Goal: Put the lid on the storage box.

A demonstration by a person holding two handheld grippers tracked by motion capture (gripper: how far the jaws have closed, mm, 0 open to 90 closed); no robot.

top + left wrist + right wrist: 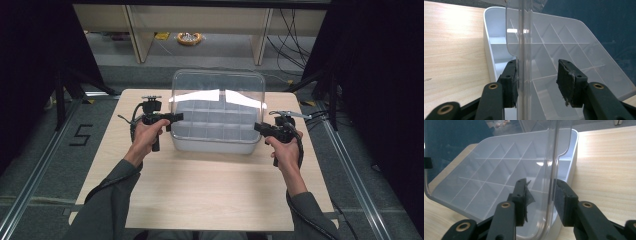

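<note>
A white box (210, 145) divided into several empty compartments stands at the far middle of the wooden table (210, 190). Its clear lid (217, 85) is raised nearly upright. My left gripper (175, 117) is at the lid's left edge and my right gripper (257, 126) at its right edge. In the left gripper view the jaws (537, 80) stand open around the lid's edge (524, 37), which rests against the left pad. In the right gripper view the open jaws (541, 195) straddle the lid's edge (554, 150), close to the right pad. The box wall (574, 152) lies just beyond.
Pale shelving stands on the floor behind the table, with a yellow coil (189, 38) under it. A "5" mark (80, 135) is on the floor at left. Cables and metal rails run along both sides. Bare tabletop lies in front of the box.
</note>
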